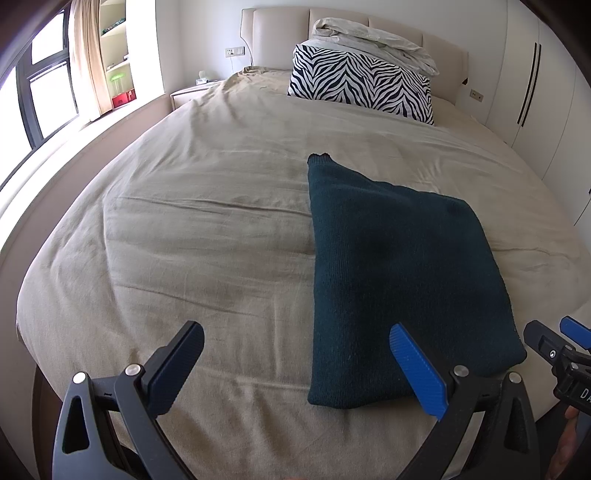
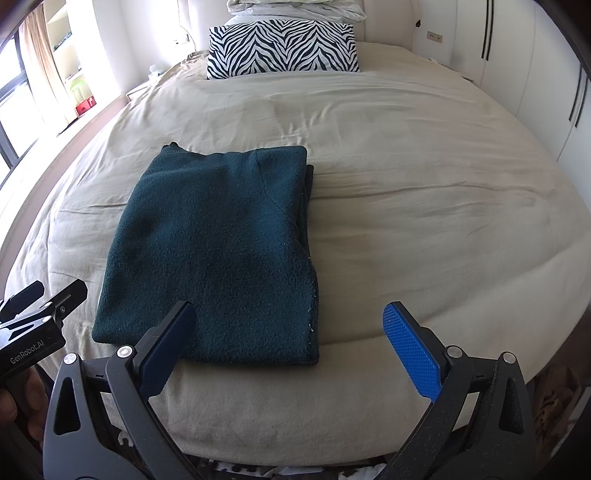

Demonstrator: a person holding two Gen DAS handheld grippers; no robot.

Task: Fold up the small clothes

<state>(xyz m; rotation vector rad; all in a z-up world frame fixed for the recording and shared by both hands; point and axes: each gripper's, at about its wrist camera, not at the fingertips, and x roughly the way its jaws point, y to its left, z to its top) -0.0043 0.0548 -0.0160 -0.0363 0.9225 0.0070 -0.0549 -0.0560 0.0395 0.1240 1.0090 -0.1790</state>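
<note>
1 folded sweater (lengthwise), neckline toward pillow

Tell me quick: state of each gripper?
Left gripper: open, holding nothing, above the bed's near edge beside the sweater.
Right gripper: open, holding nothing.

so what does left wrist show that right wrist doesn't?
Only the left wrist view: the bare beige sheet left of the dark teal folded knit garment, plus the upholstered cream headboard. Only the right wrist view: the garment's stacked right edge and the bed's near edge. Both: zebra-print pillow, and both grippers open, left and right, holding nothing.
</note>
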